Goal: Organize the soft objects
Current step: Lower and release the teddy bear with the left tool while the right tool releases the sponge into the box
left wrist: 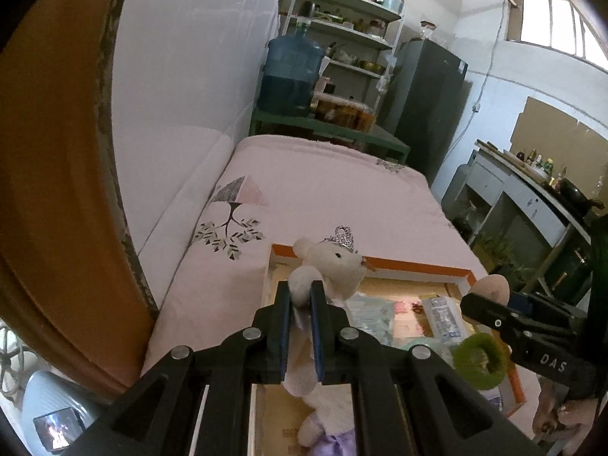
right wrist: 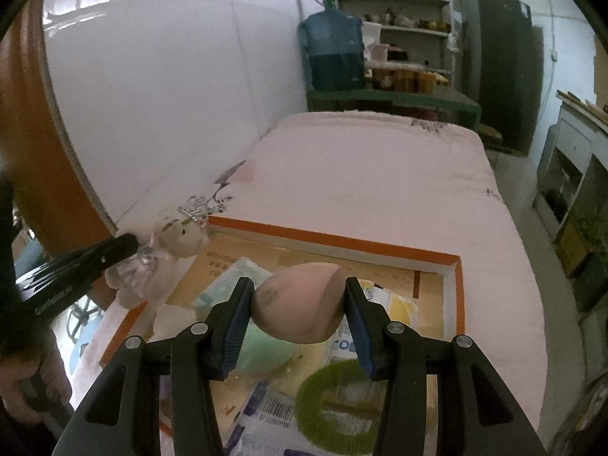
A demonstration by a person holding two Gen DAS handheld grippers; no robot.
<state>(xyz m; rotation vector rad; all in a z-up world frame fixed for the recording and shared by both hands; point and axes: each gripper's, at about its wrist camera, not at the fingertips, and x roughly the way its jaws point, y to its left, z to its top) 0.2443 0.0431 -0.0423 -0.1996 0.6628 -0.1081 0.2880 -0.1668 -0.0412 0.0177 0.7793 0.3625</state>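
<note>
Right wrist: right hand-held gripper [right wrist: 300, 306] clamps pink sponge [right wrist: 298, 304] above box rim [right wrist: 326, 238].

Lots of open room over the pink bed [right wrist: 380, 174] past the box [right wrist: 454, 266]. Blocked on the left by the white wall [right wrist: 171, 87]. Box floor crowded with packets [right wrist: 266, 414] and a green ring [right wrist: 334, 406]. Far end shut off by the green bench [right wrist: 399, 98].

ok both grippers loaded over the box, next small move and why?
Probably lower the right gripper a little and release its pink sponge into the orange-edged box. The sponge already hangs over the box's contents, above the green ring. The left gripper pinches the white plush mouse nearer the box's left edge.
</note>
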